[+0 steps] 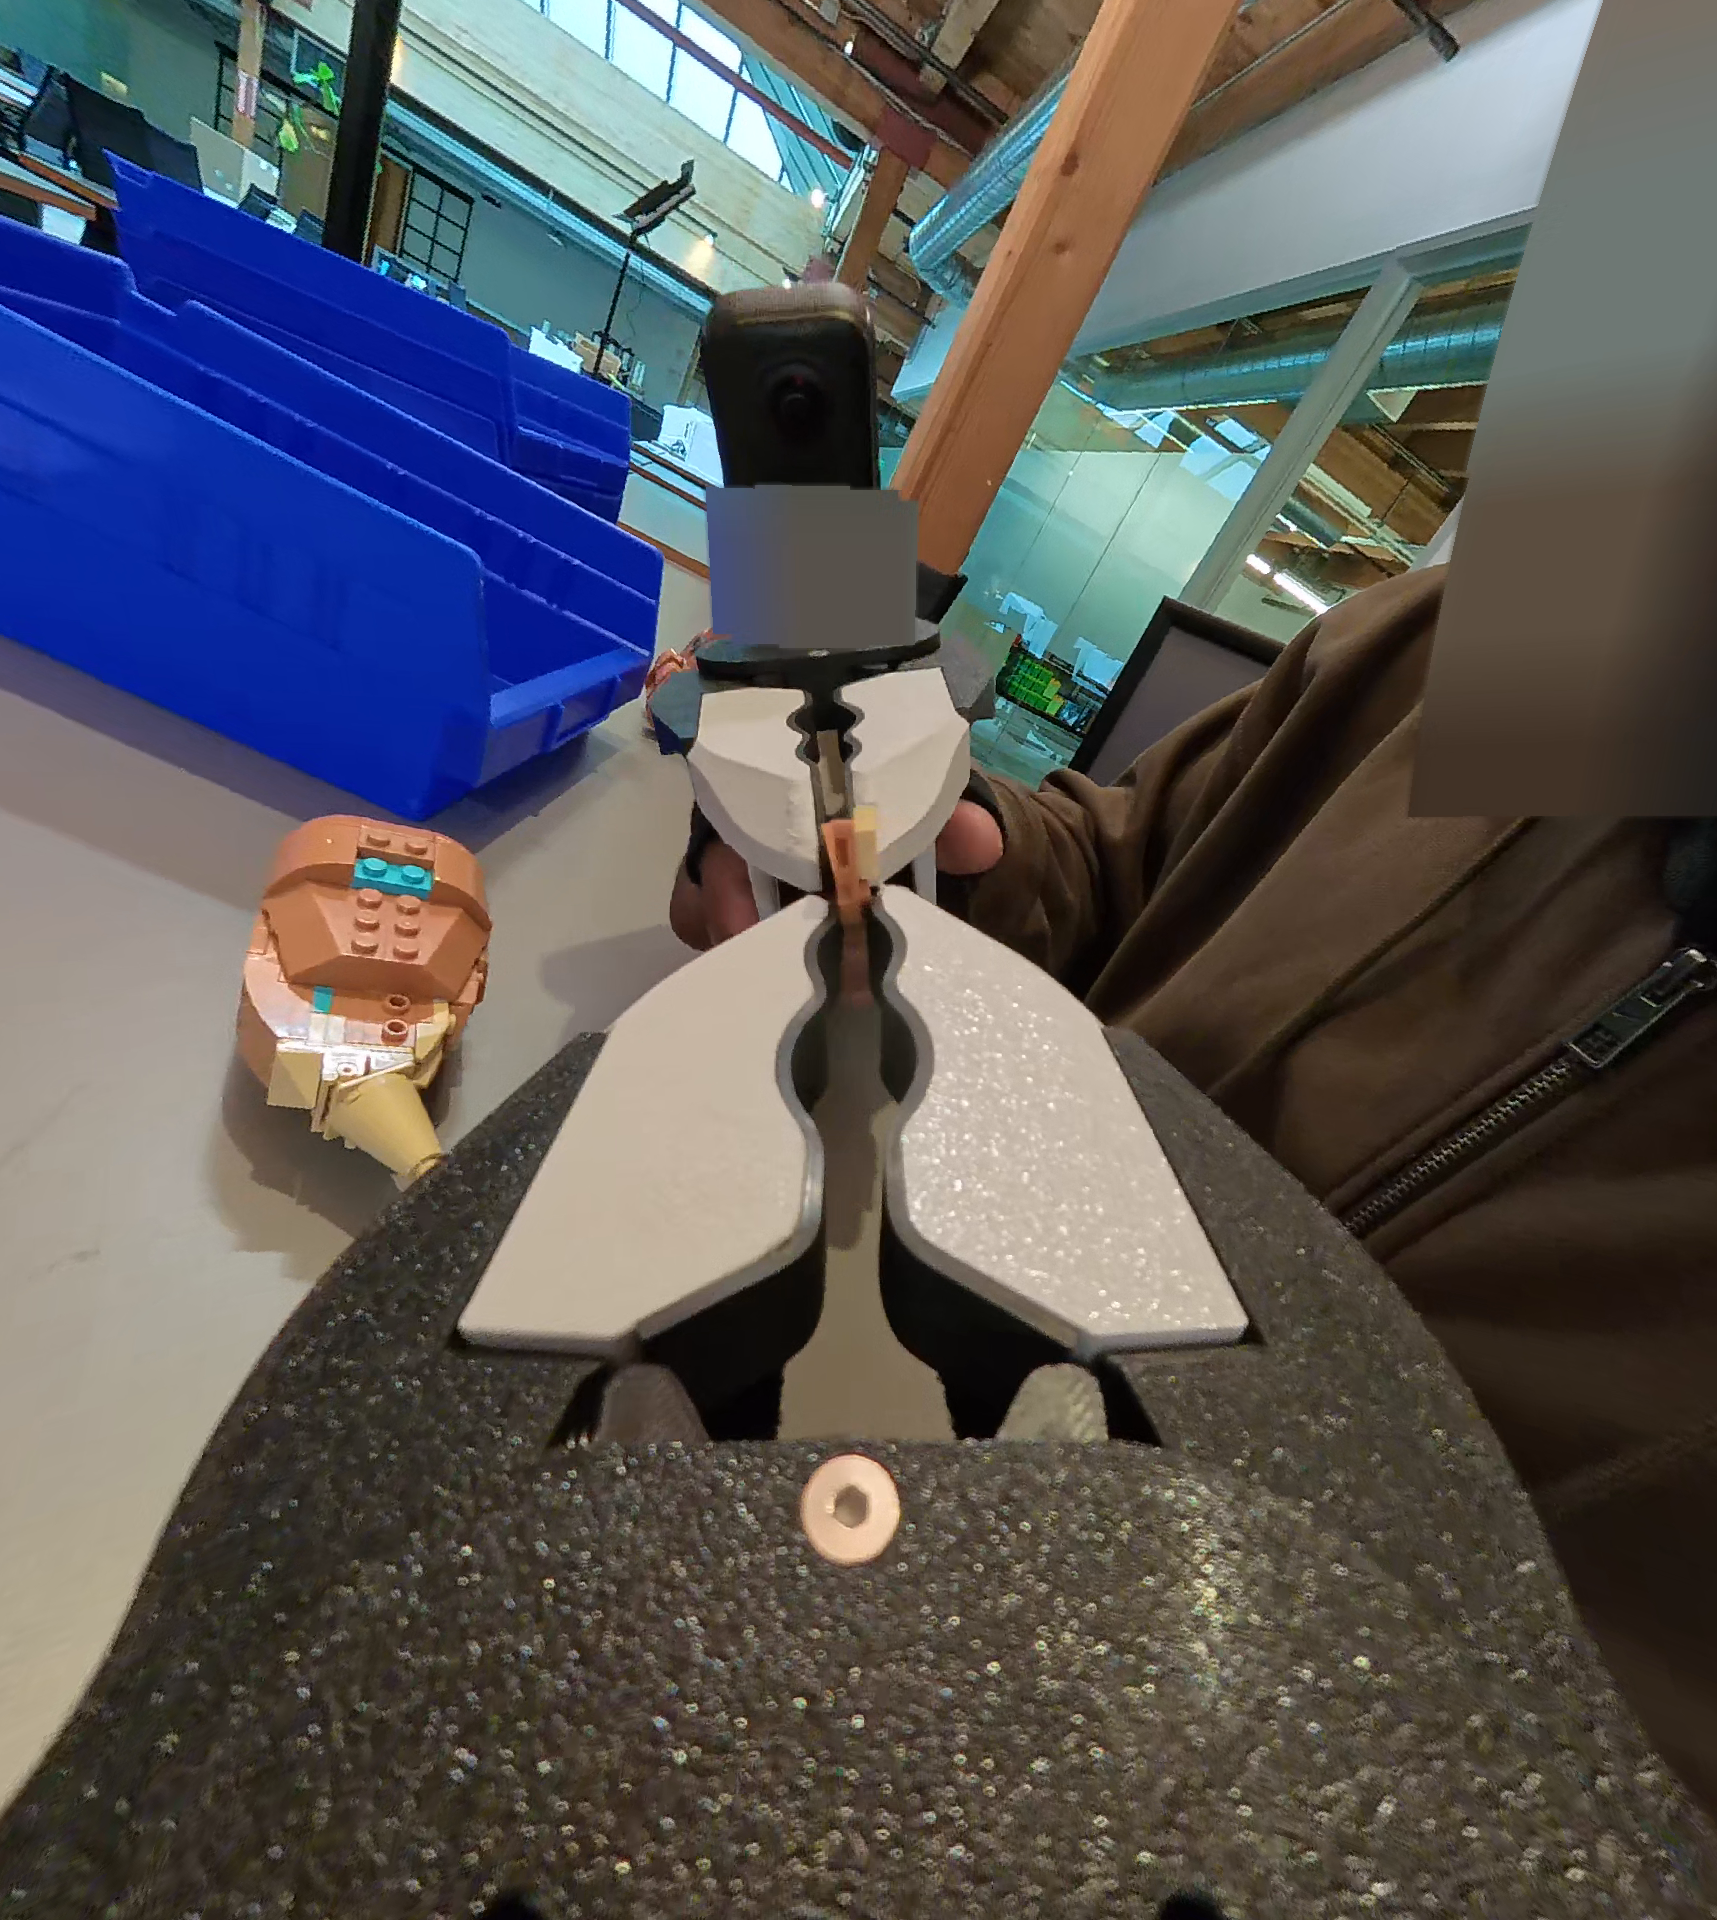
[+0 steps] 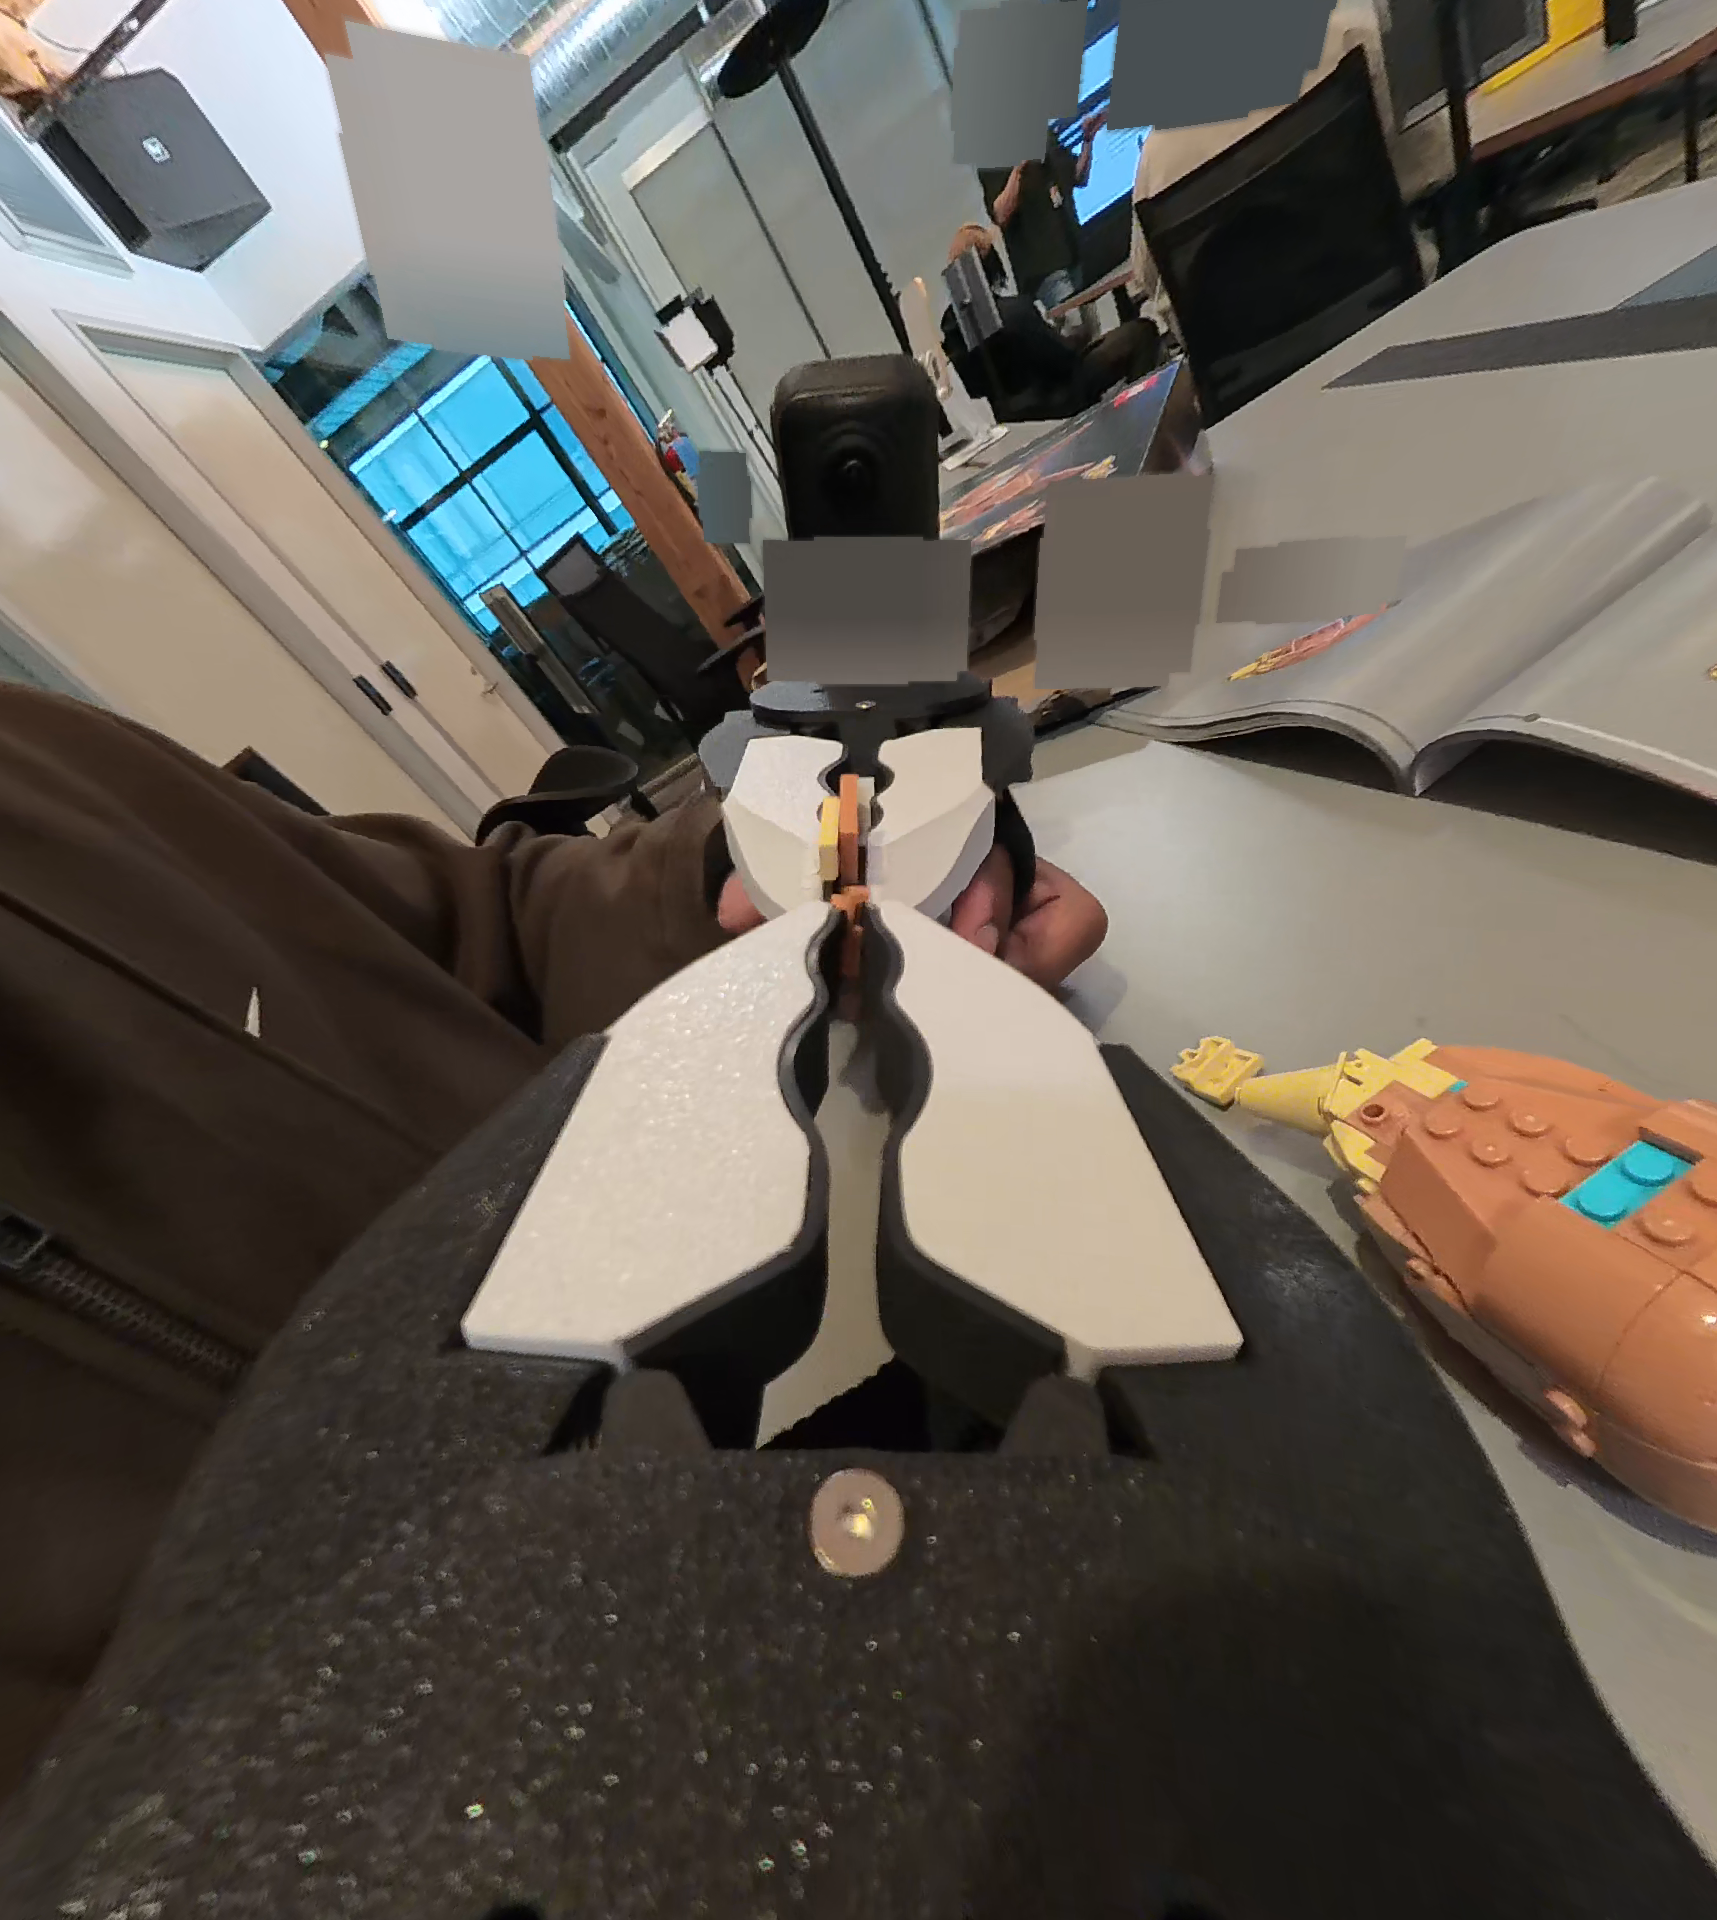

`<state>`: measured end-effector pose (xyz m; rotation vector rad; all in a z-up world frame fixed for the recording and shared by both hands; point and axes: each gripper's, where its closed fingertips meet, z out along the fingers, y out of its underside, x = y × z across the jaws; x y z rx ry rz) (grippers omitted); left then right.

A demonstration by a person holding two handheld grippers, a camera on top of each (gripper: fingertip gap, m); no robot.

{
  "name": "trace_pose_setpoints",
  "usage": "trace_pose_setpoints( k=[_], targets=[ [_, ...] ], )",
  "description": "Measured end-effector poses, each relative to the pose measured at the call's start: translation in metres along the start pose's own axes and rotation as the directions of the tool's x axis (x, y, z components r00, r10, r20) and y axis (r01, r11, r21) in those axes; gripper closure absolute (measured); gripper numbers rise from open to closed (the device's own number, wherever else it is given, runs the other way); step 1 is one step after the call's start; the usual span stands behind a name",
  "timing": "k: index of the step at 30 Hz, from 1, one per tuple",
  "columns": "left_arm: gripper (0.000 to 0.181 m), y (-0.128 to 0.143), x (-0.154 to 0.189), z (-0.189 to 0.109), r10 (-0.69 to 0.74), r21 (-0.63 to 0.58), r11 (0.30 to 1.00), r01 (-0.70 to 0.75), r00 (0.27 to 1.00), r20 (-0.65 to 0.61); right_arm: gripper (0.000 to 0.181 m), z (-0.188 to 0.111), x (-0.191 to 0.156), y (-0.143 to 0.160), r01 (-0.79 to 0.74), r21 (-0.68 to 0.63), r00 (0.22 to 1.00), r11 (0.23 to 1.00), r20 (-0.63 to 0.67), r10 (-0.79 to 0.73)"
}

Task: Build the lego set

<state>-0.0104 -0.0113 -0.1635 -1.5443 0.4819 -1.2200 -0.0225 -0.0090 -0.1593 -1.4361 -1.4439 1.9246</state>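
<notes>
My left gripper (image 1: pixel 849 920) and right gripper (image 2: pixel 849 914) face each other tip to tip above the grey table (image 1: pixel 106 1195). The left is shut on a thin brown lego piece (image 1: pixel 854 961). The right is shut on a thin brown piece (image 2: pixel 849 951). Small tan plates (image 1: pixel 866 831) (image 2: pixel 826 842) sit with the brown pieces between the tips; I cannot tell whether the pieces are joined. A brown lego model (image 1: pixel 366 966) with a teal brick and a tan cone lies on the table beside them; it also shows in the right wrist view (image 2: pixel 1612 1247).
Blue plastic bins (image 1: pixel 210 520) stand at the back left of the table. An open instruction booklet (image 2: pixel 1508 665) lies beyond the model. A person in a brown jacket (image 1: pixel 1456 1039) holds both grippers close to the body. A loose tan piece (image 2: pixel 1215 1065) lies near the model. Both grippers' tips are close together, under 4 cm apart.
</notes>
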Motion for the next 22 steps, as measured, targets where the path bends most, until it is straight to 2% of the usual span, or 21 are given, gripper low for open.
trace_pose_setpoints(
  k=[14, 22],
  targets=[
    [0.177, 0.001, 0.000, 0.000, 0.024, -0.013, 1.000, -0.024, 1.000, 0.004, 0.178, -0.006, 0.010, -0.015, -0.004, 0.143, 0.998, 0.990, -0.064, 0.013],
    [0.177, 0.000, -0.002, -0.001, 0.017, -0.006, 1.000, -0.017, 1.000, 0.015, 0.178, -0.001, 0.005, -0.013, 0.009, 0.146, 0.999, 0.989, -0.049, -0.002]
  ],
)
